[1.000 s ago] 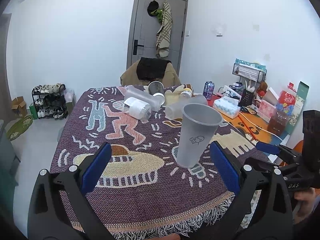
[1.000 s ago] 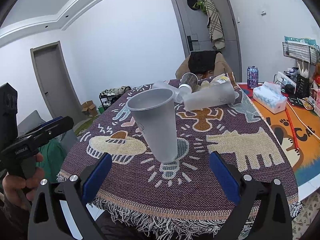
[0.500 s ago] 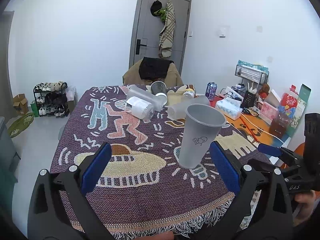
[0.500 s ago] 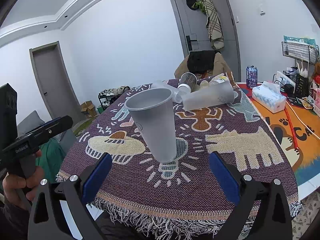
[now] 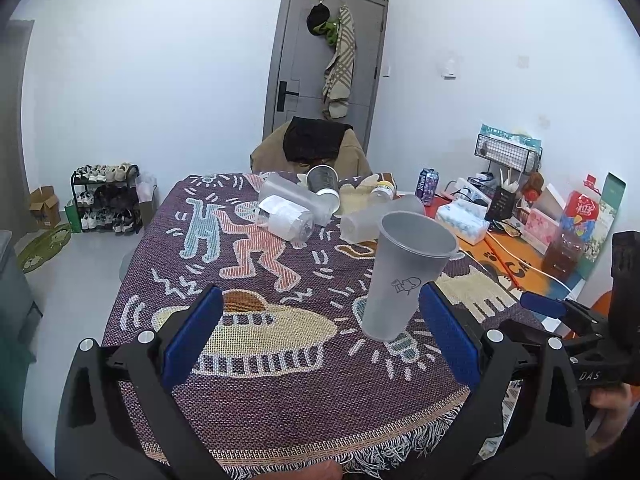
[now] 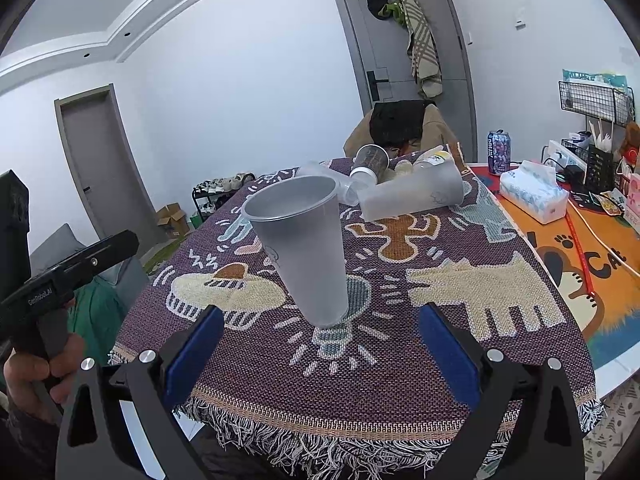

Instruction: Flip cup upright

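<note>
A tall frosted grey cup (image 5: 404, 276) stands upright, mouth up, on the patterned cloth (image 5: 248, 380) near the table's front edge. It also shows in the right wrist view (image 6: 306, 248). My left gripper (image 5: 320, 336) is open and empty, a little in front of the cup and to its left. My right gripper (image 6: 320, 354) is open and empty, just in front of the cup. Neither gripper touches it.
Several cups and bottles lie on their sides at the table's far end, among them a frosted cup (image 6: 412, 194) and a labelled bottle (image 5: 286, 220). A tissue pack (image 6: 534, 196), a can (image 6: 499, 152) and a wire rack (image 5: 508, 152) stand at the right. A chair (image 5: 316, 148) is behind the table.
Both grippers have drawn back slightly from the cup and stayed open. The cup stands still.
</note>
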`<act>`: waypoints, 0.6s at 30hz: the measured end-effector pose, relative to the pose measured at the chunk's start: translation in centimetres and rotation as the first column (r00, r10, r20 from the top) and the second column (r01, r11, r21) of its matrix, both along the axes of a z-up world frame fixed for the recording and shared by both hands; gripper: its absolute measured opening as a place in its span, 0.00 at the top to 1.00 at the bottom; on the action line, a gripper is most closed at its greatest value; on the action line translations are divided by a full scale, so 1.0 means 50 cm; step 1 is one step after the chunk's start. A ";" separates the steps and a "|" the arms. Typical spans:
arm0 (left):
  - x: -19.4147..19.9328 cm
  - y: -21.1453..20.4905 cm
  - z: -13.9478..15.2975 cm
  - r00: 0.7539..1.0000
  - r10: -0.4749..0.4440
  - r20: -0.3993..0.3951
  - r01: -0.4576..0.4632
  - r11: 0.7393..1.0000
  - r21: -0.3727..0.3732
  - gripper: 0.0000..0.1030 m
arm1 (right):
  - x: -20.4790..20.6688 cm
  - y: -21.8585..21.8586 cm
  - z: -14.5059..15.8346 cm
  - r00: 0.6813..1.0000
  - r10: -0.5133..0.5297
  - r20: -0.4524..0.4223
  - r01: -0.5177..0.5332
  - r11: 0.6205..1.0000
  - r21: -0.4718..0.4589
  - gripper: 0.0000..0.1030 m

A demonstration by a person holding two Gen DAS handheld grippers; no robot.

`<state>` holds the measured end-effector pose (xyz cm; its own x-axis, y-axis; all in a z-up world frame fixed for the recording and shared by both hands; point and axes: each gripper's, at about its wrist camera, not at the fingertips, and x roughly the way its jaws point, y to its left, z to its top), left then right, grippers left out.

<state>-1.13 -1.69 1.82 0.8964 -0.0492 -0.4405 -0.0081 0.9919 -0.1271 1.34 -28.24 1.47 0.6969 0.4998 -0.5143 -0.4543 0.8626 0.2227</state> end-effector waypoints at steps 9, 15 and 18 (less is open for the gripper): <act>0.003 -0.001 -0.001 1.000 0.004 -0.001 -0.004 1.000 0.000 0.05 | 0.001 0.002 -0.001 1.000 0.000 0.000 0.000 1.000 0.003 0.07; 0.003 0.000 -0.002 1.000 0.002 0.004 -0.002 1.000 0.001 0.05 | 0.000 0.003 -0.001 1.000 0.003 0.002 -0.003 1.000 0.003 0.07; 0.002 0.000 -0.002 1.000 0.002 0.004 -0.002 1.000 0.002 0.05 | 0.000 0.002 -0.001 1.000 0.001 0.003 -0.001 1.000 0.005 0.07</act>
<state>-1.03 -1.70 1.74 0.8984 -0.0460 -0.4368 -0.0098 0.9921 -0.1248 1.32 -28.15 1.44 0.6974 0.5032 -0.5103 -0.4561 0.8609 0.2256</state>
